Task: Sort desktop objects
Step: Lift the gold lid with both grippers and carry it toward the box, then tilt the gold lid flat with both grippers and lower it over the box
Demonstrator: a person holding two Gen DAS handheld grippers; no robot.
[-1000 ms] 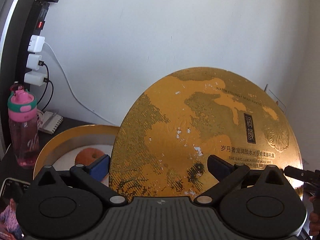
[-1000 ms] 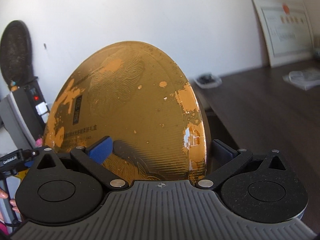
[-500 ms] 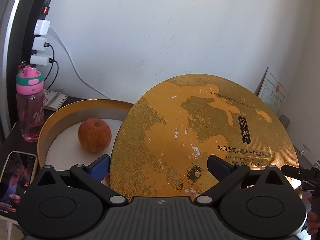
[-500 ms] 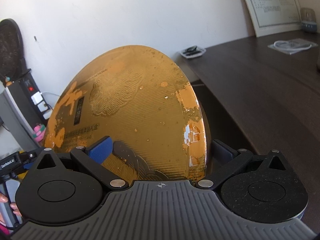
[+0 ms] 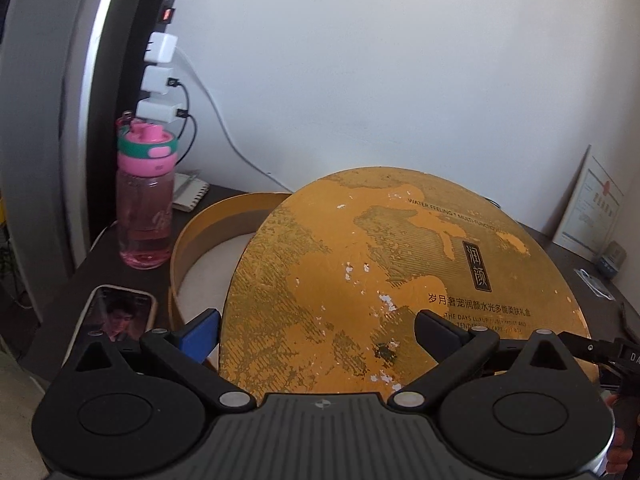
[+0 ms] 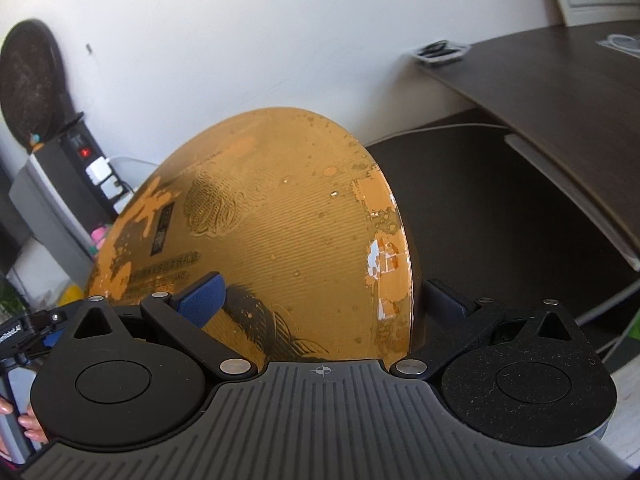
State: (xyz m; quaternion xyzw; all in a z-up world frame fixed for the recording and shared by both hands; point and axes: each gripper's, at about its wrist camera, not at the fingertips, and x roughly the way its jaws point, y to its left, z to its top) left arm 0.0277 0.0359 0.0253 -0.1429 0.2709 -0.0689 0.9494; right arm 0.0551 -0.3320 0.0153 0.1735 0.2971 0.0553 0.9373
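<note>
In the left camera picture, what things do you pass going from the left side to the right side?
Phone → pink bottle → round gold box → big gold lid → framed paper by the wall.

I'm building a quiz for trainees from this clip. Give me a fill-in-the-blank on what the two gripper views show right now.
1. Both grippers hold the round ____ lid.
2. The bottle left of the box has a ____ cap.
3. A ____ lies flat on the desk in front of the bottle, screen lit.
4. The lid is ____ over the box, leaving its left side uncovered.

Missing words: gold; pink; phone; tilted
</note>
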